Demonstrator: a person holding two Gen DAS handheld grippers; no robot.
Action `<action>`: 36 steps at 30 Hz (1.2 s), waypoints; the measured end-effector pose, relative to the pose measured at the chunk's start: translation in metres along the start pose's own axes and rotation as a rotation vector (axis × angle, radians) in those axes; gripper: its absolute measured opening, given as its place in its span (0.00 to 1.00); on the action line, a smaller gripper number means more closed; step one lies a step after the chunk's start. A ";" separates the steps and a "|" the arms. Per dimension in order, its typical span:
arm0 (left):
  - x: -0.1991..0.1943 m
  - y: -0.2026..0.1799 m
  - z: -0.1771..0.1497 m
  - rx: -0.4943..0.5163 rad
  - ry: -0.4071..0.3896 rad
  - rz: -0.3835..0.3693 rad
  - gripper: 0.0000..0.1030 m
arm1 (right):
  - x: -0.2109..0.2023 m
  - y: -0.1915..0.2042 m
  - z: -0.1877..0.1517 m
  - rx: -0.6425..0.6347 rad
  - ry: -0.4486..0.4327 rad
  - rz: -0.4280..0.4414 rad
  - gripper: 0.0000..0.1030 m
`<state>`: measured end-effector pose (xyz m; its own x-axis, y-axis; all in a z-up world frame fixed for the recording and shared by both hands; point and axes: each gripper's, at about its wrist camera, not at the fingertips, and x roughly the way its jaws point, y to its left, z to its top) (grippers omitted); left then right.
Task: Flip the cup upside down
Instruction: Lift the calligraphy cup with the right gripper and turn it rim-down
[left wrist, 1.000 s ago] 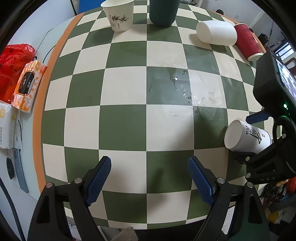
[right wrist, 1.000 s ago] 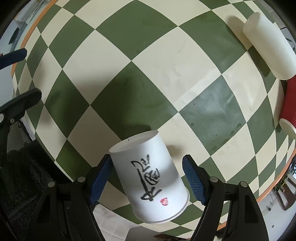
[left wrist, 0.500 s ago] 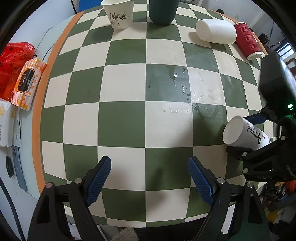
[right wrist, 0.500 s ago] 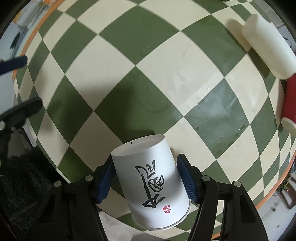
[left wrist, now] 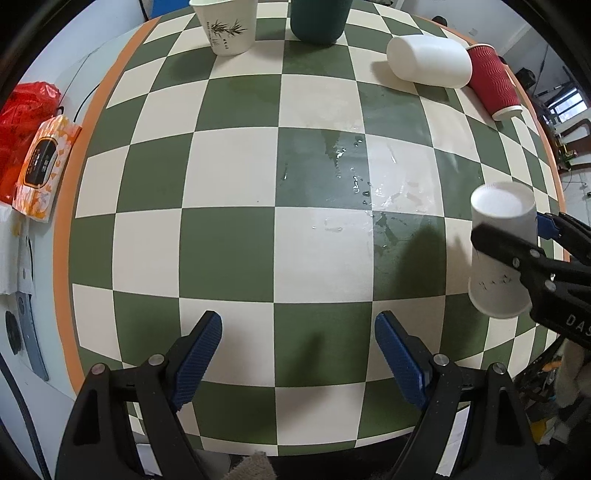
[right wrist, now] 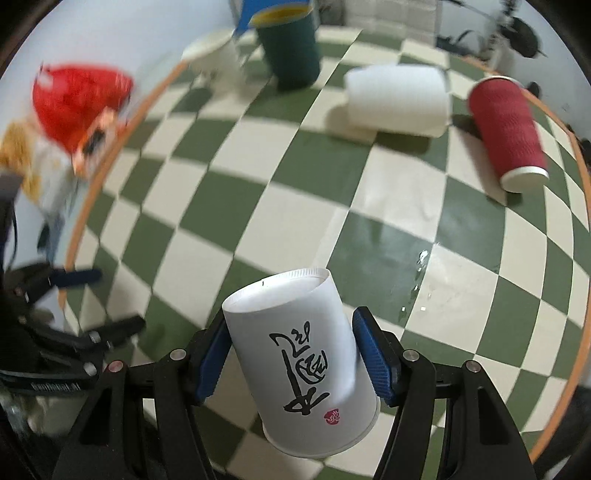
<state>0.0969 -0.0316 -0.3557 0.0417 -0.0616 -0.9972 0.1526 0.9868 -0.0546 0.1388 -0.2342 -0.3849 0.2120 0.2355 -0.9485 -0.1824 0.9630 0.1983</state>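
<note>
A white paper cup with black calligraphy [right wrist: 306,365] sits between the blue pads of my right gripper [right wrist: 291,354], which is shut on it. The cup's closed base points up and away, its rim toward the camera. In the left wrist view the same cup [left wrist: 500,254] hangs base up over the right edge of the checkered table [left wrist: 229,236], held in the right gripper's fingers [left wrist: 517,254]. My left gripper [left wrist: 295,354] is open and empty over the table's near edge.
At the far side are a white cup with a plant print [left wrist: 227,26], a dark green cup [left wrist: 317,18], a white cup on its side [left wrist: 428,61] and a red ribbed cup on its side [left wrist: 493,81]. Water drops [left wrist: 365,184] lie mid-table. Red bag and wipes pack [left wrist: 42,166] lie left.
My right gripper closed on the calligraphy cup, lifted it off the table and turned it so its base points up. The left gripper stayed open in place.
</note>
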 end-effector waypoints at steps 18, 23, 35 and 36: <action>0.012 -0.024 0.002 0.047 0.020 0.019 0.82 | -0.003 -0.015 -0.064 0.092 -0.312 -0.008 0.66; 0.011 -0.029 0.000 0.052 0.013 0.015 0.82 | -0.007 -0.017 -0.077 0.127 -0.321 -0.006 0.66; 0.009 -0.019 -0.004 0.019 0.003 0.031 0.82 | -0.001 -0.019 -0.077 0.219 -0.485 -0.027 0.66; 0.010 -0.019 -0.004 0.020 0.002 0.031 0.82 | -0.001 -0.018 -0.081 0.220 -0.498 -0.028 0.66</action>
<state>0.0904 -0.0499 -0.3644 0.0446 -0.0308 -0.9985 0.1711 0.9850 -0.0228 0.0643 -0.2628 -0.4072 0.6529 0.1912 -0.7329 0.0241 0.9619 0.2724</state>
